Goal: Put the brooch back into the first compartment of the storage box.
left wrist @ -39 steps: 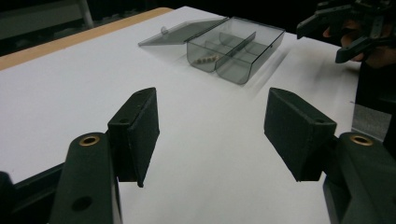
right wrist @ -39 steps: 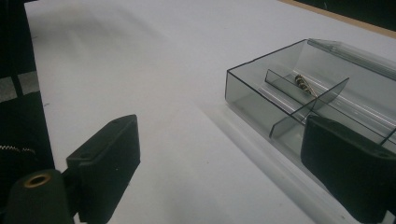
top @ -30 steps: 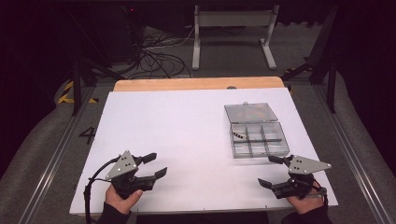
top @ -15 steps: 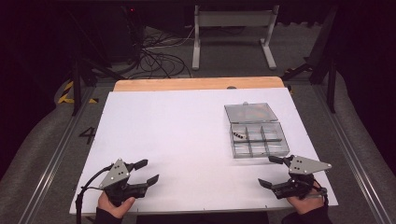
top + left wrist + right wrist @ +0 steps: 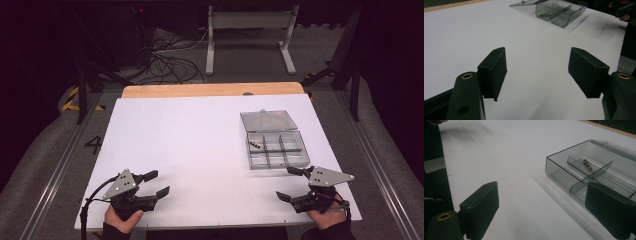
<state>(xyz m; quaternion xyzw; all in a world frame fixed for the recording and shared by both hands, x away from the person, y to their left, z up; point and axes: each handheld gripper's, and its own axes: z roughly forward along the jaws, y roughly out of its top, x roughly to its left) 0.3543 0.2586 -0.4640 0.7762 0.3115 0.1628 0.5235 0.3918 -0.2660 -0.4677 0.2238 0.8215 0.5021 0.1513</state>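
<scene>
My left gripper (image 5: 156, 183) hovers low over the worktop's (image 5: 190, 140) near left corner, jaws just widened, nothing between them. My right gripper (image 5: 289, 183) rests released at the near right corner, just beside the clear compartment box (image 5: 276, 149), lid (image 5: 268, 120) laid open, small dark parts (image 5: 255, 145) in its far-left compartment.

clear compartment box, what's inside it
The clear compartment box, lid open, holds a few small dark pieces in its far left compartment; the other compartments look empty. What the pieces are is too small to tell.
</scene>
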